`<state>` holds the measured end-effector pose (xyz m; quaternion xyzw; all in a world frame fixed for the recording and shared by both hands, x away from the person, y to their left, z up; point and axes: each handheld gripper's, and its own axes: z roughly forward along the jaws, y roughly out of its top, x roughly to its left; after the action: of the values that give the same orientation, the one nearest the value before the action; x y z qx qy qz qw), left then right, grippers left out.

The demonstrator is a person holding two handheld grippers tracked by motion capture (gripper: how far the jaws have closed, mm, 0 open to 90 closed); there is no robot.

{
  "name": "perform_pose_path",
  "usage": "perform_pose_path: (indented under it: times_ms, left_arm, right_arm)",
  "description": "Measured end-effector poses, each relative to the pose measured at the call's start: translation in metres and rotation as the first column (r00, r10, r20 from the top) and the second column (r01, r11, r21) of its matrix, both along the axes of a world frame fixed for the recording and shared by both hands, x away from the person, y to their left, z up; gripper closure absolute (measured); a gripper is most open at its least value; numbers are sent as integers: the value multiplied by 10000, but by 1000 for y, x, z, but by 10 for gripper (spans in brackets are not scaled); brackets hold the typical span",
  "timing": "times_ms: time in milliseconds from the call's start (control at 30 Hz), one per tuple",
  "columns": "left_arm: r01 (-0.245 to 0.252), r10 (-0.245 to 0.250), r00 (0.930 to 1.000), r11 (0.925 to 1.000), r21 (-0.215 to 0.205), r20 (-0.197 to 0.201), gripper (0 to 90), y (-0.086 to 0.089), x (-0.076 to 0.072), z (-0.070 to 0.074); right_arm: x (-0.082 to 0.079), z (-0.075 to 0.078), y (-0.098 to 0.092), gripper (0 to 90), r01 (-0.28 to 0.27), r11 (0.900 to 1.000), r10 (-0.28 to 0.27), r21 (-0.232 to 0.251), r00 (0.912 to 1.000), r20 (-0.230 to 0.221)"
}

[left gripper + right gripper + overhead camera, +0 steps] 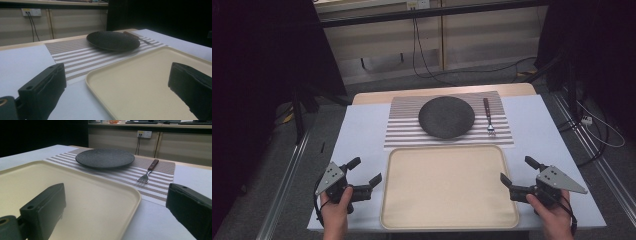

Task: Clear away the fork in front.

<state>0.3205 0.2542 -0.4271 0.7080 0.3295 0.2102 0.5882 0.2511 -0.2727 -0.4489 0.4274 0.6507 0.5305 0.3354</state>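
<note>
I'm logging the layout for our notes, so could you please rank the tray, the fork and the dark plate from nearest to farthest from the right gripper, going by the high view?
From the right gripper, jaws open at the table's near right:
1. Tray, just to its left, near edge.
2. Fork, ahead on the striped mat's right part.
3. Dark plate, left of the fork, mid-mat.
</note>
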Motion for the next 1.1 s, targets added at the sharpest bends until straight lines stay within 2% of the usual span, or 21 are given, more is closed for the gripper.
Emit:
perform_pose_path:
  times_ms: [167, 333, 367, 600, 1100]
  left_arm:
    - [37, -37, 9999, 10000, 49, -107, 19, 1, 0, -2]
    - [61, -60, 9999, 9999, 118, -86, 20, 4, 0, -1]
    - [-55, 55, 10000, 10000, 69, -10, 20, 5, 0, 0]
    - [82, -81, 10000, 9998, 176, -55, 20, 3, -1, -2]
    - [146, -142, 9998, 9996, 245, -143, 22, 3, -3, -3]
  right_arm:
    - [4, 0, 1, 25, 64, 9999, -64, -98, 10000, -43]
    - [7, 0, -1, 25, 115, 9997, -116, -223, 9999, -35]
    - [8, 0, -2, 25, 128, 9995, -129, -281, 9999, -51]
    - [11, 3, -9, 24, 432, 9990, -432, -93, 9990, -62]
    - [39, 11, -15, 23, 760, 9964, -770, -367, 9967, -268]
